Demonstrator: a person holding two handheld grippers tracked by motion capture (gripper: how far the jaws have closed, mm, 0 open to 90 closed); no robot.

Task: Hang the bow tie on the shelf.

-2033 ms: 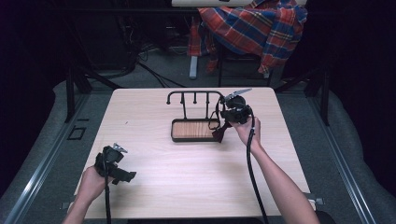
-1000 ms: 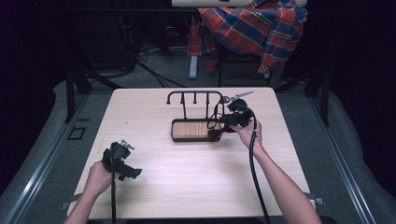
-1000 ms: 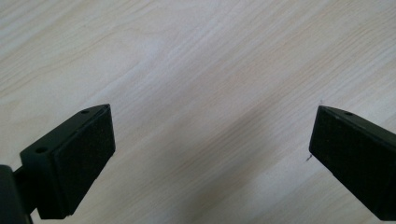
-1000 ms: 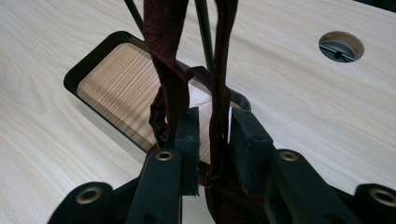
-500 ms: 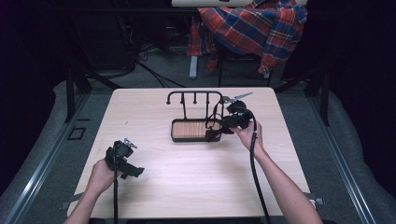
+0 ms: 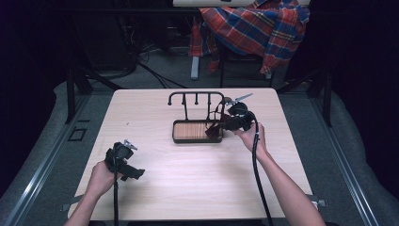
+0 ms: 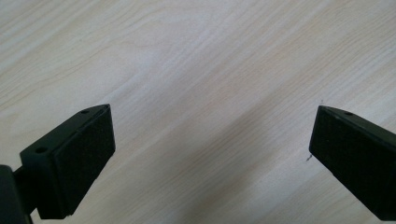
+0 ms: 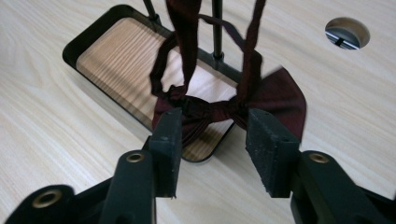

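Note:
A dark red bow tie (image 8: 275,95) hangs by its strap from a black hook stand (image 6: 195,94) and rests over the near right corner of the stand's wooden tray (image 6: 190,131). My right gripper (image 8: 215,126) points at it, jaws on either side of the knot. The jaws have just been opening and stand open, with the bow tie (image 6: 214,132) between them. In the high view the right gripper (image 6: 225,126) is at the tray's right end. My left gripper (image 6: 134,173) hovers open over bare table at the front left, and in its own view the left gripper (image 7: 212,140) holds nothing.
The light wooden table (image 6: 155,197) has a round cable hole (image 8: 347,32) beyond the tray's right end. A plaid cloth (image 6: 254,28) lies draped over furniture behind the table. A cable trails from each gripper toward the front edge.
The left gripper shifted a little to the right early on. The right gripper sank slightly toward the tray. Over the last second both hands look still.

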